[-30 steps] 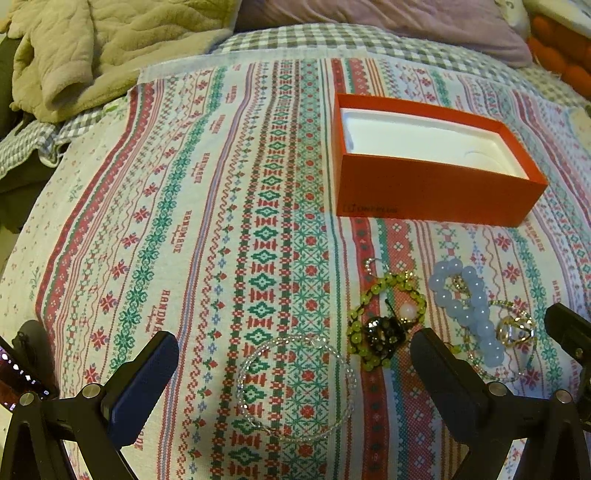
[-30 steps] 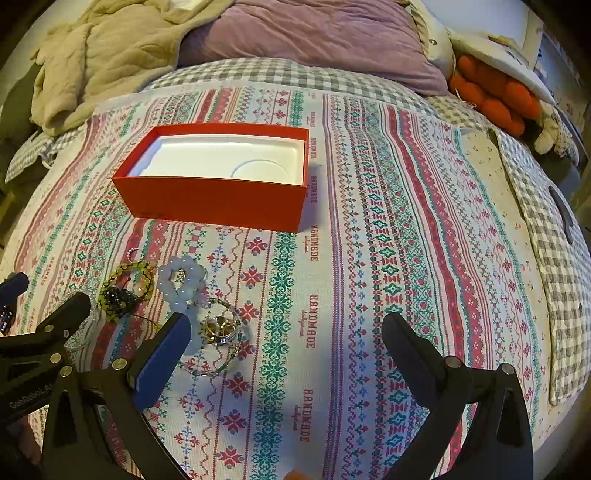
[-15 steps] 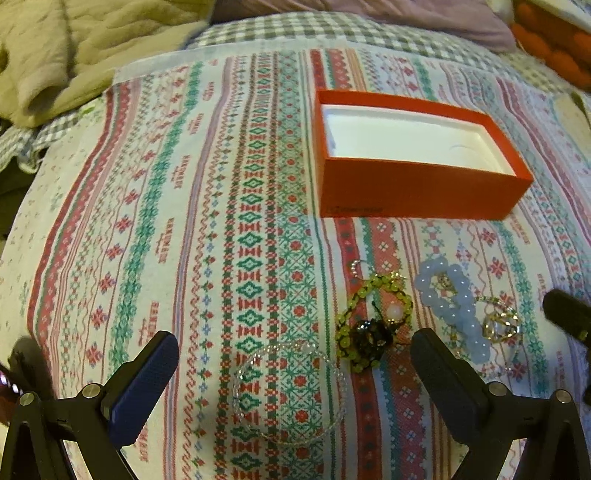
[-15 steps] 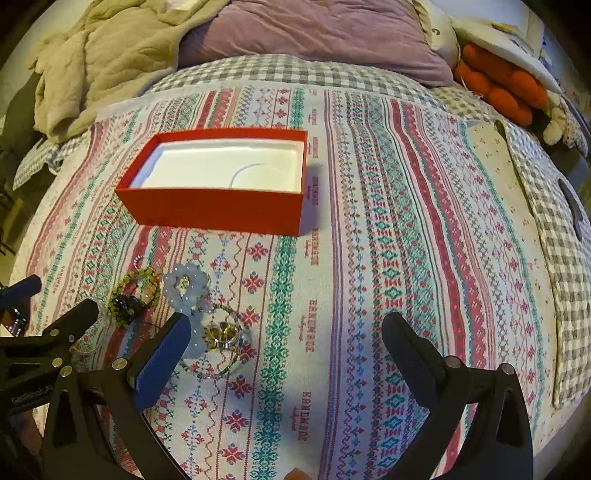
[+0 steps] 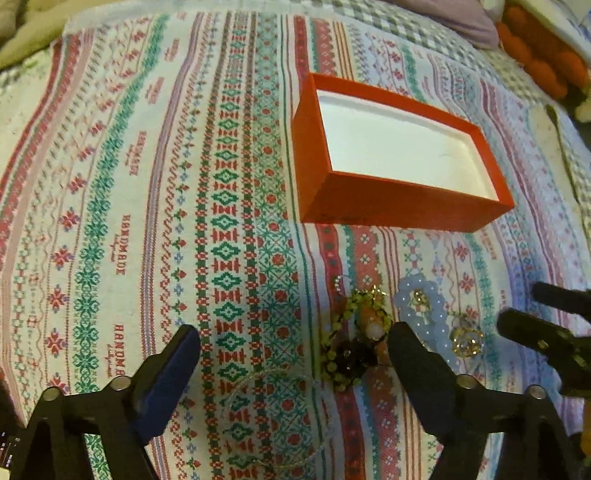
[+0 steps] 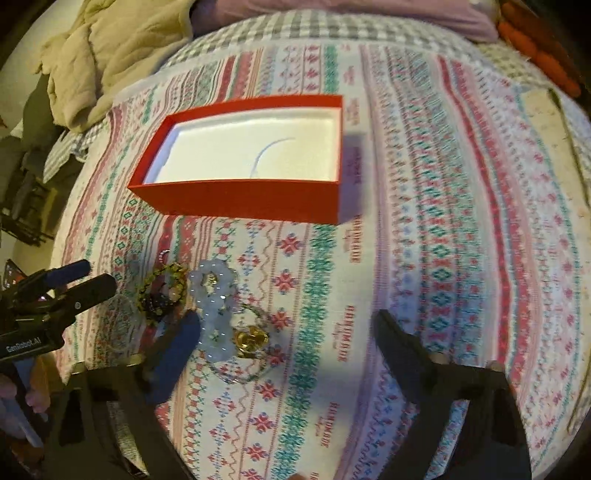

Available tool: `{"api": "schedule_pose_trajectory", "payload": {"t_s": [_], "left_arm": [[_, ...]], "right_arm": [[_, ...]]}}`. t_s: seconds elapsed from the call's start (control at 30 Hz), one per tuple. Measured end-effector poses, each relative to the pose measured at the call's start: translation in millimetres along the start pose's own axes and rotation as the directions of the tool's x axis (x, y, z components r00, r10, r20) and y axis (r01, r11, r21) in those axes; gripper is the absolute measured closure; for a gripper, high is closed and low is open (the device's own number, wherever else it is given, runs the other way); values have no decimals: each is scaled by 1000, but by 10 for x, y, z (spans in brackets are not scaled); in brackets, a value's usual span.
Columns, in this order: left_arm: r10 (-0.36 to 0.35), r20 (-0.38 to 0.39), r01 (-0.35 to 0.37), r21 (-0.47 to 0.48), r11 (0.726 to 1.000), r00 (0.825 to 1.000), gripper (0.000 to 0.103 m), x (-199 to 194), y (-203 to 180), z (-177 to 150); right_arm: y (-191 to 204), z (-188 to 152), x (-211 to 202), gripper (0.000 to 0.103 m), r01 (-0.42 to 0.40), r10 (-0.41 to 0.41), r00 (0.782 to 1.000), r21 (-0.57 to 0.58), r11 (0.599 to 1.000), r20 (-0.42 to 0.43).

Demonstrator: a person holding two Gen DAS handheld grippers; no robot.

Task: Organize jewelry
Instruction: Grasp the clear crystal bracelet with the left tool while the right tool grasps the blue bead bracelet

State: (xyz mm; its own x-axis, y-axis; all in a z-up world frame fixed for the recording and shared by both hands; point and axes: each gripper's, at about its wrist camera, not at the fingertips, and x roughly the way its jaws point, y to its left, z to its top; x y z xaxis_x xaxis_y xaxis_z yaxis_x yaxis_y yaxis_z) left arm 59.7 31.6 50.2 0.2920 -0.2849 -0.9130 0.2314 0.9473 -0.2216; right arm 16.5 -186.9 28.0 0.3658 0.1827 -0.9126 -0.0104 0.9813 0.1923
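An open red box (image 5: 399,203) with a white lining lies on the patterned cloth; it also shows in the right wrist view (image 6: 251,195). In front of it lie a green bead bracelet with a dark charm (image 5: 351,350), a pale blue bead bracelet (image 5: 428,310), a gold piece (image 5: 465,341) and a clear bead ring (image 5: 273,417). The same items show in the right wrist view: the green bracelet (image 6: 162,291), the pale bracelet (image 6: 216,314), the gold piece (image 6: 251,338). My left gripper (image 5: 295,358) is open over the clear ring. My right gripper (image 6: 288,339) is open, the gold piece between its fingers.
A beige blanket (image 6: 110,48) and a purple pillow (image 6: 332,14) lie at the back of the bed. Orange plush items (image 5: 543,55) sit at the far right. The left gripper's fingers (image 6: 74,291) show at the left of the right wrist view.
Both grippers have moved forward and lower toward the jewelry and box. The right gripper has shifted left, so the gold piece now lies between its fingers. Both stay open.
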Motion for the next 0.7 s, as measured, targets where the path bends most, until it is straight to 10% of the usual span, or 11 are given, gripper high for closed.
{"api": "schedule_pose_trajectory", "payload": {"t_s": [0.7], "left_arm": [[131,-99,-106,222,969,986,58,286,124,-547]], "right_arm": [[434,59,508,80,-124,117,980,-33,992,-163]]}}
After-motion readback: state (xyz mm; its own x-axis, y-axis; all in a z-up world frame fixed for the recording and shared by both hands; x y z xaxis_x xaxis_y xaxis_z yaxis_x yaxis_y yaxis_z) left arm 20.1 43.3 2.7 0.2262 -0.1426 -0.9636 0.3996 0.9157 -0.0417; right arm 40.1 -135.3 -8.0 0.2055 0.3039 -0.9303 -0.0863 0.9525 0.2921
